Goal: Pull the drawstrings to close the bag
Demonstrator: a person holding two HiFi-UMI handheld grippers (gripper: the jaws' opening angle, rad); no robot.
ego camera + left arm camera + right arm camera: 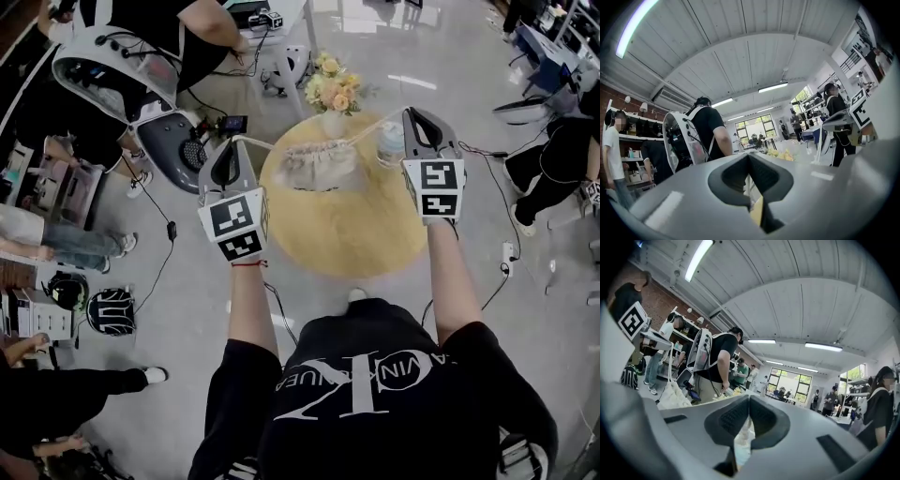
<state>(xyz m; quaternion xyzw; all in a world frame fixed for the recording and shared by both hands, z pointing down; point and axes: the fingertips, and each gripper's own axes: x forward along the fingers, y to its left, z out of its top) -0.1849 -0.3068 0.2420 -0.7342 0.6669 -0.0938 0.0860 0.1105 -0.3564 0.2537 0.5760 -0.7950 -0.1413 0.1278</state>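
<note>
Bag lies on the round worktop. We hold left claw and right claw clamped on its drawstrings, spread apart so the taut cords cinch the mouth.

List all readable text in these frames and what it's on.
"AVIN": part of the white print on the black T-shirt; the rest is creased, unreadable.
Left marker cube, right marker cube: square patterns only, no letters.
Everything else: too small or blurred to read.
</note>
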